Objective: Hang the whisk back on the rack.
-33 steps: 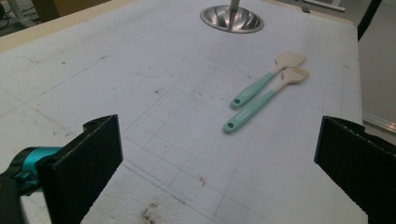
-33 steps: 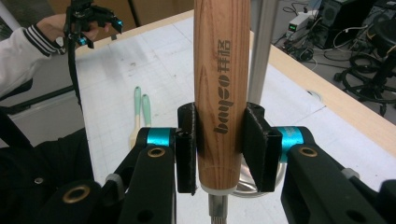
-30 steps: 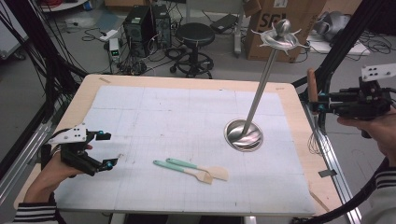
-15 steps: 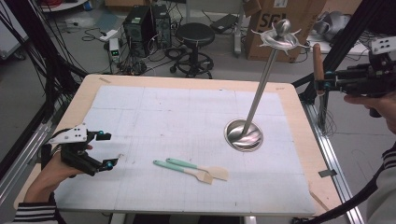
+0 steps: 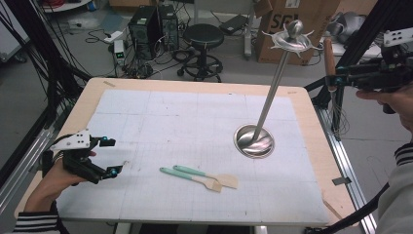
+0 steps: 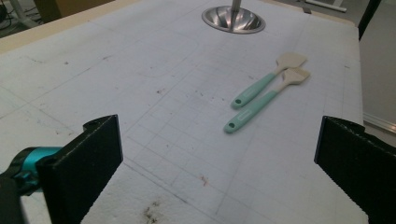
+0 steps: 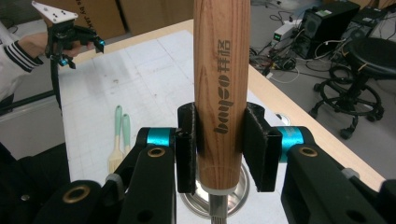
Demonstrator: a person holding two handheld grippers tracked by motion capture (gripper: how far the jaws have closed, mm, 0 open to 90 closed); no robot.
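My right gripper point(image 5: 337, 78) is off the table's right edge, raised, and shut on the upright wooden handle point(image 5: 329, 56) of a whisk; its wires point(image 5: 339, 114) hang below. In the right gripper view the pads clamp the handle point(image 7: 219, 70) from both sides near its lower end. A steel utensil stand point(image 5: 272, 90) with a round base point(image 5: 254, 141) and a hooked crown point(image 5: 292, 40) rises at the right of the white mat. Two mint-handled spatulas point(image 5: 197, 176) lie side by side near the front. My left gripper point(image 5: 112, 156) rests at the front left, open and holding nothing, and points toward the spatulas point(image 6: 261, 95).
A wooden table edge point(image 5: 311, 146) borders the mat, with metal frame rails point(image 5: 348, 161) along the right side. Beyond the table stand a black stool point(image 5: 203, 36), computer towers point(image 5: 153, 27) and a cardboard box point(image 5: 277, 24). The other hand with its gripper point(image 7: 63, 28) is far across the table.
My right gripper has risen with the whisk and shifted slightly right. The left gripper, spatulas and stand have not moved.
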